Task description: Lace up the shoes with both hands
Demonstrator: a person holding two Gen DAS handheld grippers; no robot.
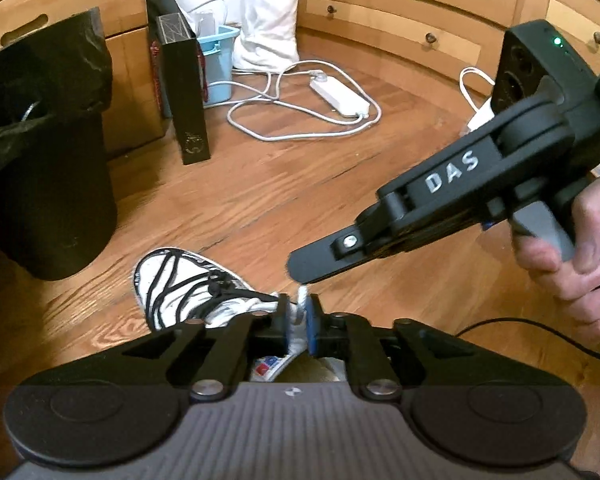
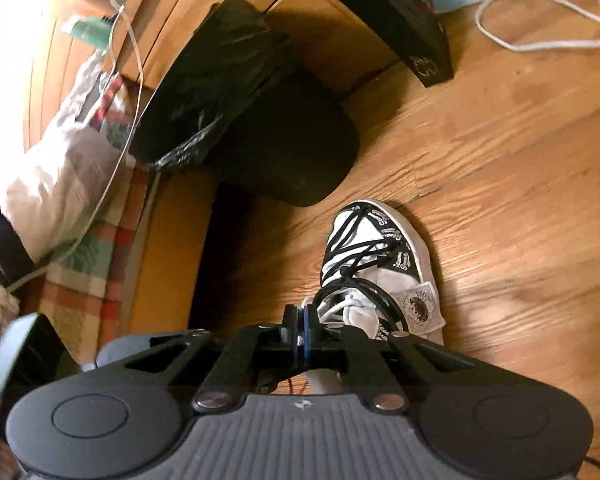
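Clearly the left gripper (image 1: pixel 298 322) was clenched on white lace or tongue fabric (image 1: pixel 300 304), which stood up between its blue pads, presumably so the shoe's throat was kept taut and lifted for lacing. Ahead of it and slightly to its left, the black-and-white shoe (image 1: pixel 180 284) lay on the wooden floor (image 1: pixel 300 200), toe pointing away, its black laces (image 1: pixel 172 276) crossing the vamp. Farther left of that gripper stood a black bin (image 1: pixel 48 168). Up and to its right, the right gripper (image 1: pixel 304 268) reached in at a slant, tip hovering just above the pinched fabric, probably to take over a strand.

From the right wrist camera, the right gripper's (image 2: pixel 301 330) pads sat pressed nearly together; whether anything thin was caught between them I cannot tell. Directly beyond its tips lay the shoe (image 2: pixel 380 264), with loose white lace (image 2: pixel 340 308) bunched at the ankle opening.
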